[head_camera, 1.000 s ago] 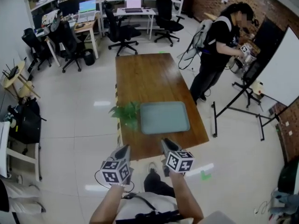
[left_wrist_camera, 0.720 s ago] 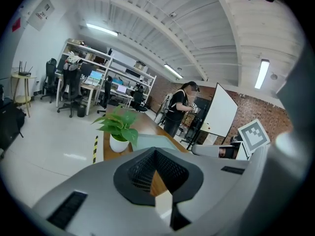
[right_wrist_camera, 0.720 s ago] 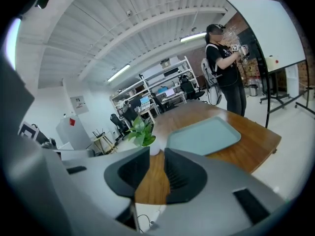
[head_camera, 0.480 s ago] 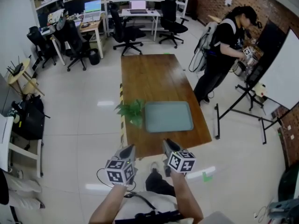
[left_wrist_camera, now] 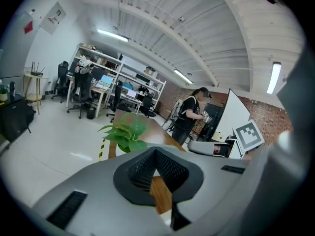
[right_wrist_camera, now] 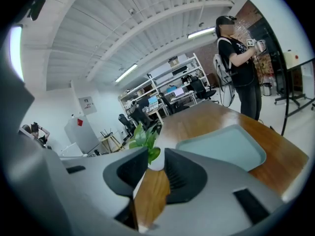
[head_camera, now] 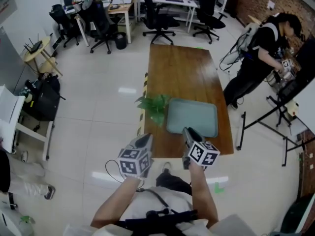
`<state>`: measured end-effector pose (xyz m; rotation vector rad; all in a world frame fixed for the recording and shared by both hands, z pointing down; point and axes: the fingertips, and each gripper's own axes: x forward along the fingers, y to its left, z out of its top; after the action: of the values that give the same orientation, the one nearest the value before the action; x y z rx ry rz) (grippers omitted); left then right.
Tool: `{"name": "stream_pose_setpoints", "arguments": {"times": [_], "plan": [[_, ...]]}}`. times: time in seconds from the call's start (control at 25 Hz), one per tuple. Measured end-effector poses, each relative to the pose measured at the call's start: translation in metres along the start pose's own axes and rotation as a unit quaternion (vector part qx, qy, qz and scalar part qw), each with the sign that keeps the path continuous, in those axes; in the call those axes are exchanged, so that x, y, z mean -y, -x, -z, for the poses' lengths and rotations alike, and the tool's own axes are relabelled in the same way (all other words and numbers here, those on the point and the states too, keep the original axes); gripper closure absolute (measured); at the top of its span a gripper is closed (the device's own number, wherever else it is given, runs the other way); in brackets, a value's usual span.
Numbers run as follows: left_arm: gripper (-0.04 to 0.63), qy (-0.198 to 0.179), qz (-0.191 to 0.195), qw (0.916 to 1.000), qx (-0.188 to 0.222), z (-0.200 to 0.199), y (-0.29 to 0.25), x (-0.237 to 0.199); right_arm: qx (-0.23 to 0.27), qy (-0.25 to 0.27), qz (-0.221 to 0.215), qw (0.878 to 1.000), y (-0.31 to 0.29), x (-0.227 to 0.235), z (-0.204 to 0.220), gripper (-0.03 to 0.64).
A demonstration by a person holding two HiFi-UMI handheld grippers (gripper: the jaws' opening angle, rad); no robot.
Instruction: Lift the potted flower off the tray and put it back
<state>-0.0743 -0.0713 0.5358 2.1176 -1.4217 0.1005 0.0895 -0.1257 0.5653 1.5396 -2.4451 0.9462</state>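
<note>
The potted flower [head_camera: 155,108], green leaves in a small white pot, stands on the wooden table [head_camera: 182,73] just left of the empty grey-green tray [head_camera: 193,117], not on it. Both grippers hover at the table's near edge, short of the plant. My left gripper [head_camera: 146,138] has its tips together with nothing between them; in the left gripper view the leaves [left_wrist_camera: 125,132] rise beyond it. My right gripper [head_camera: 187,131] is opening and holds nothing. Through its gap the right gripper view shows the distant pot [right_wrist_camera: 156,162], with the tray [right_wrist_camera: 221,144] to the right.
A person [head_camera: 261,53] stands at the table's right side beside a tripod stand [head_camera: 275,112]. Office chairs and desks [head_camera: 157,14] fill the far end of the room. Yellow-black tape [head_camera: 143,97] runs along the table's left edge.
Both grippers have come forward toward the table's near edge, and the table, tray and plant now sit closer in the head view. The plant and tray have not moved.
</note>
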Motion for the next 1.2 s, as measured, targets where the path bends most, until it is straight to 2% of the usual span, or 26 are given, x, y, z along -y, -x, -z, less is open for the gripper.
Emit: {"name": "stream_pose_setpoints", "arguments": {"times": [0.28, 0.56, 0.76, 0.92, 1.2], "plan": [[0.600, 0.016, -0.028, 0.9994, 0.011, -0.012, -0.022, -0.012, -0.021, 0.015, -0.029, 0.999, -0.051, 0.014, -0.023, 0.483], [0.600, 0.044, -0.071, 0.9962, 0.026, -0.021, -0.033, -0.035, -0.067, 0.020, -0.059, 0.996, -0.115, 0.021, -0.031, 0.482], [0.600, 0.060, -0.098, 0.9927, 0.036, -0.025, -0.041, -0.047, -0.124, 0.025, -0.100, 0.987, -0.163, 0.017, -0.016, 0.459], [0.600, 0.071, -0.114, 0.9902, 0.039, -0.024, -0.047, -0.054, -0.165, 0.031, -0.116, 0.979, -0.194, 0.016, 0.006, 0.459], [0.598, 0.060, -0.129, 0.9894, 0.027, -0.023, -0.063, -0.056, -0.208, 0.034, -0.136, 0.968, -0.226, 0.011, 0.031, 0.459]]}}
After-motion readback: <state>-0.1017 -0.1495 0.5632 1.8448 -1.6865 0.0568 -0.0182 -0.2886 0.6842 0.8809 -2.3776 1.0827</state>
